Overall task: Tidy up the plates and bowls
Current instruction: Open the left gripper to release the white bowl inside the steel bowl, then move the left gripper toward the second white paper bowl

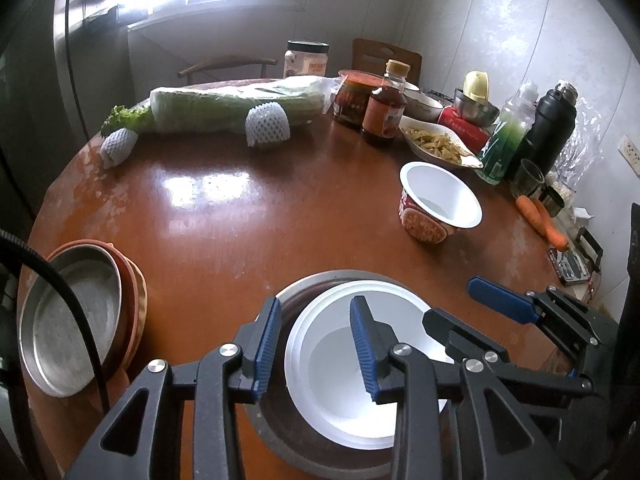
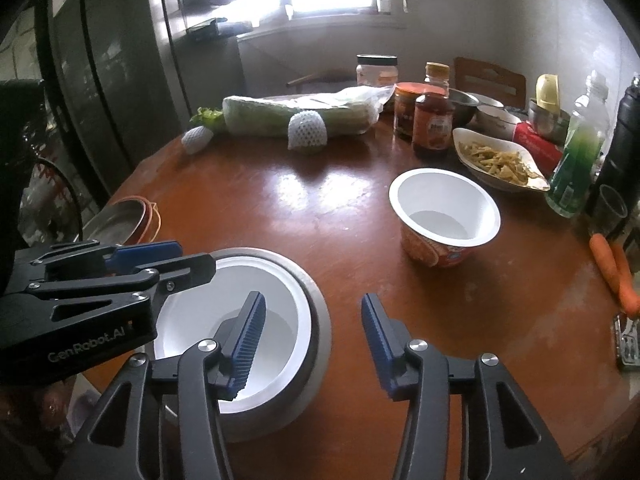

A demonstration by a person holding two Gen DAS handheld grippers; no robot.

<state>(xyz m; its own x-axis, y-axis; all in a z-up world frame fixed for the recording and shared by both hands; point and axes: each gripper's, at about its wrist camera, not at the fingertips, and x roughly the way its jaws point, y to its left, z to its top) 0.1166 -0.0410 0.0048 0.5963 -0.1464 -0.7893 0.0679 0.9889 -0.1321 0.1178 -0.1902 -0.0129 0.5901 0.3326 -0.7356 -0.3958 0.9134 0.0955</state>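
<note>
Left wrist view: brown tabletop (image 1: 224,216); near edge, steel bowl (image 1: 280,432) holding nested white bowl (image 1: 340,380). Left gripper (image 1: 316,356) spread across both rims, pads clear. Right gripper (image 2: 312,344) spread across the opposite rim, nothing pinched.
</note>
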